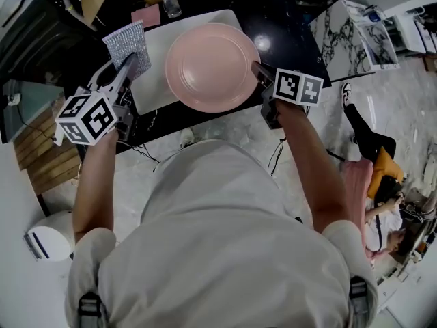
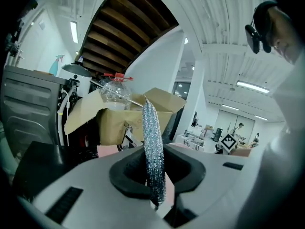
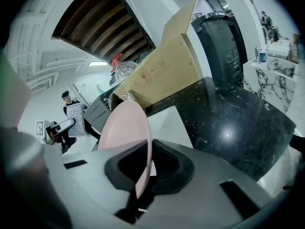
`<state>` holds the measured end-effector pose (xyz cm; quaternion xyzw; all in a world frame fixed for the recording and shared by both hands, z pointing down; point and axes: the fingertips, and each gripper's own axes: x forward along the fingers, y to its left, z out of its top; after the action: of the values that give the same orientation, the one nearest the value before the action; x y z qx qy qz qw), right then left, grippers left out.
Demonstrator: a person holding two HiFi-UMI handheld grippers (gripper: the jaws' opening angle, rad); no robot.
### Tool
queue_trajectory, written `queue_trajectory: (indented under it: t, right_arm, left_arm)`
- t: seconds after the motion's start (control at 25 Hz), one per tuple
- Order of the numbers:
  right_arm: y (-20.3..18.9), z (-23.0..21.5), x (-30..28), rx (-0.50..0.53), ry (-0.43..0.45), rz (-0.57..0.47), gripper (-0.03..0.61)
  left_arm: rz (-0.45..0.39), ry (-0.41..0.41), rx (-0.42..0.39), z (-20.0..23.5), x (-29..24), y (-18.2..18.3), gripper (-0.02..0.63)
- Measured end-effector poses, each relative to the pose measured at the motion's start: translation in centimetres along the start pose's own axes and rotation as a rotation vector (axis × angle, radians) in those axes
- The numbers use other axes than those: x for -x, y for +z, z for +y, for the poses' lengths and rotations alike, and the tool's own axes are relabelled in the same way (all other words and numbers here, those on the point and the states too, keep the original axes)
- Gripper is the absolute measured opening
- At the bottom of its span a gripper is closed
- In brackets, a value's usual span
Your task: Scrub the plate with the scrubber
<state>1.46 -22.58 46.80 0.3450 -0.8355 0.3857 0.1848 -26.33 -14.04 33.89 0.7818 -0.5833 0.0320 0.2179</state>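
Left gripper pinches the scrubber by its near edge; right gripper is clamped on the right rim of the plate, which sits over the white board on the black counter. Reads as the pre-scrub step: the pad is just left of the plate, not touching, so the next move calls for swinging it right and laying its face flat on the plate while the right gripper braces (thin rim, could slip). Scrubber is a thin silvery mesh rectangle, rough-looking; the plate is round, shallow, smooth pale pink.
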Motion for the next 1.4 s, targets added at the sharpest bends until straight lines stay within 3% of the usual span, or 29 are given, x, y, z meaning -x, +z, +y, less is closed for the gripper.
queue_trajectory:
  t: [0.6,1.0,1.4]
  right_arm:
    - [1.0,2.0,-5.8,0.043,-0.017,0.092,0.025]
    - [0.6,0.9,-11.2,0.03,-0.068,0.176,0.025]
    - [0.0,-1.2,-16.3,0.041,-0.136,0.252,0.025]
  left_arm:
    - [-0.021,0.009,0.007,3.0,3.2,-2.4,0.067]
    - [-0.003,0.018,-0.01,5.3,5.0,-3.7,0.067]
    - [0.05,-0.022,-0.027,6.4,4.6,-4.9,0.067]
